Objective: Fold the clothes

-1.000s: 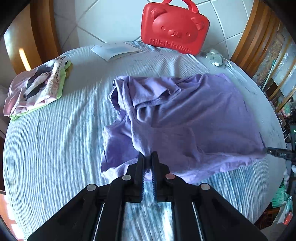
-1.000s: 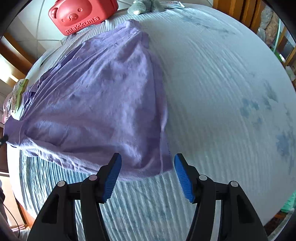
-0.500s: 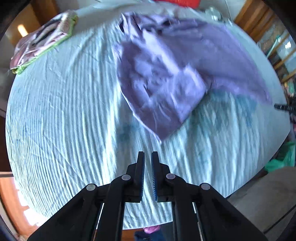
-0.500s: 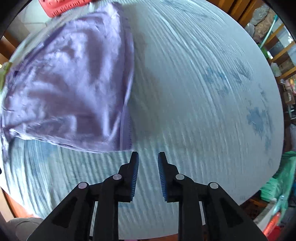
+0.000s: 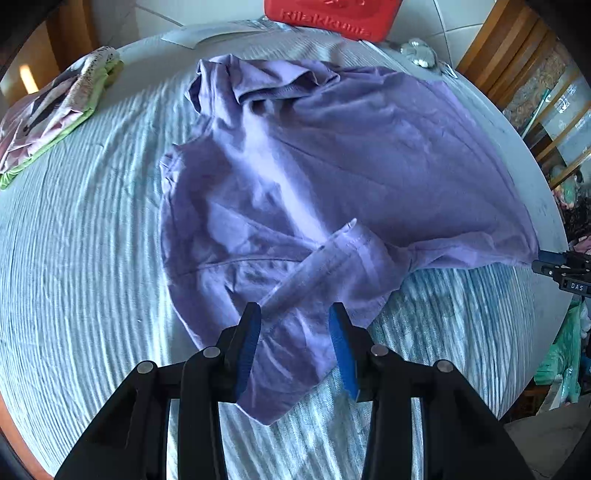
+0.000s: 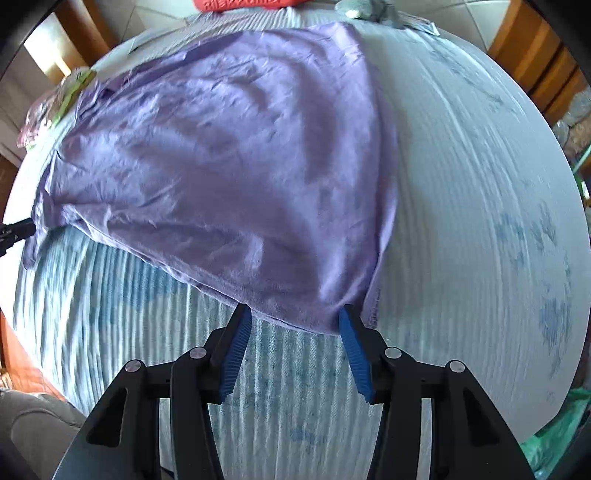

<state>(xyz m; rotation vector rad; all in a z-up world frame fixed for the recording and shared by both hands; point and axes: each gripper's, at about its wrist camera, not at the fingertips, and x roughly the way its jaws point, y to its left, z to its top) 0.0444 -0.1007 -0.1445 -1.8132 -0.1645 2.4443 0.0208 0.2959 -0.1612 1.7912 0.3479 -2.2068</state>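
Left wrist view: my left gripper [image 5: 295,314] points down at the purple shirt [image 5: 332,166], which lies crumpled across the middle of the striped light-blue tablecloth [image 5: 74,277]. Jaws have just been opening; they stand apart with the shirt's near corner and its folded-over sleeve [image 5: 332,258] between the blue pads [image 5: 247,343], pads not pressing on the cloth. Folded pink and green garment [image 5: 48,122] at upper left, red case [image 5: 332,14] at top centre, a small grey thing [image 5: 417,55] to its right, white paper [image 5: 207,35] to its left. Tip of my right gripper [image 5: 565,269] sits at the right edge, at the shirt's far corner.

Right wrist view: right gripper [image 6: 295,317] also points down, at the shirt's [image 6: 229,166] lower hem. Jaws just reopened, now released; the hem edge lies between the pad tips, not clamped. Shirt fills upper left and centre; bare tablecloth [image 6: 480,221] to the right. Left gripper's tip [image 6: 14,232] shows at the left edge.
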